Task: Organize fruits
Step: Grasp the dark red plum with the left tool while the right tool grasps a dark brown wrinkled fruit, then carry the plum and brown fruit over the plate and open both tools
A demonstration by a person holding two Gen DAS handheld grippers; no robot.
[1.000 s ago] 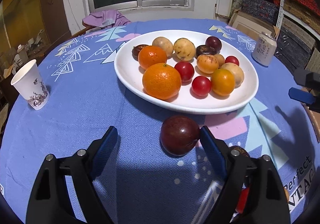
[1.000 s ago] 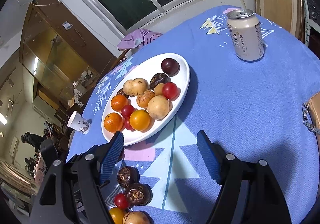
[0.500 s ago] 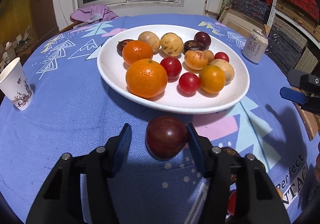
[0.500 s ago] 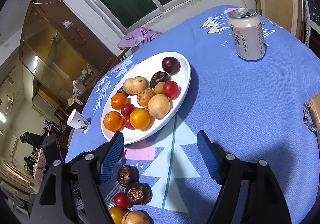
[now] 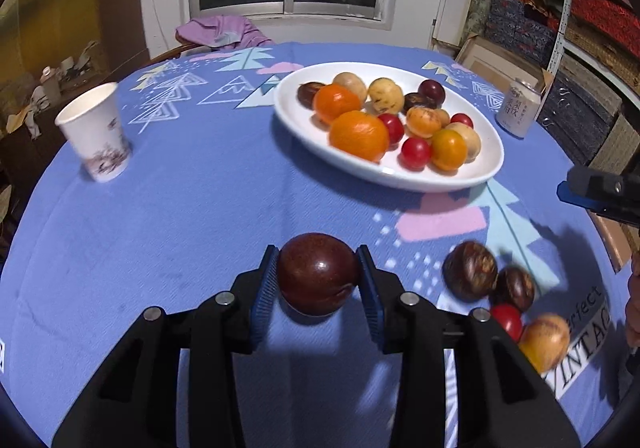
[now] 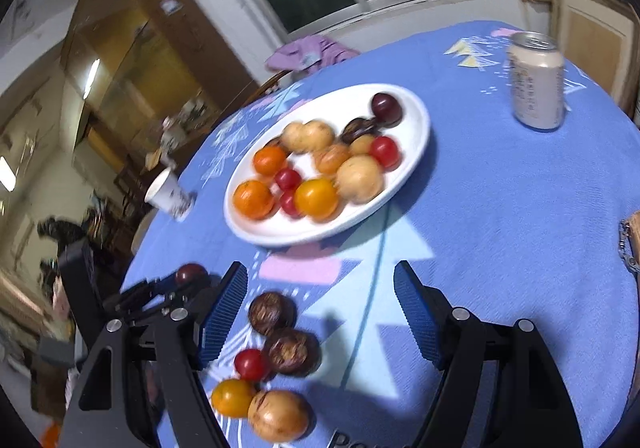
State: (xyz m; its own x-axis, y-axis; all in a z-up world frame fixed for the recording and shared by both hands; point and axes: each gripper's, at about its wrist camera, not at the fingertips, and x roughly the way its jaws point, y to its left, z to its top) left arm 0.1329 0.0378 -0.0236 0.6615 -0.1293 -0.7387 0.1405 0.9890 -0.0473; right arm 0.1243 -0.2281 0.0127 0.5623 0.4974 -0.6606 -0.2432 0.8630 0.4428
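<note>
I had the left gripper (image 5: 318,284) clenched on the plum (image 5: 318,274) — short of the plate (image 5: 400,178), ready for carrying over. The right gripper (image 6: 320,312) hung open near the plate, over loose fruit (image 6: 272,312).

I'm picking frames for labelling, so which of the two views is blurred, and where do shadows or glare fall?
Right wrist view: motion blur smears the white plate, the can and the room behind. Left wrist view: mostly sharp, slight smear on the loose dark fruit; the dark plum in the left hand-held gripper carries small glare spots, with a dark shadow on the cloth beneath.
</note>
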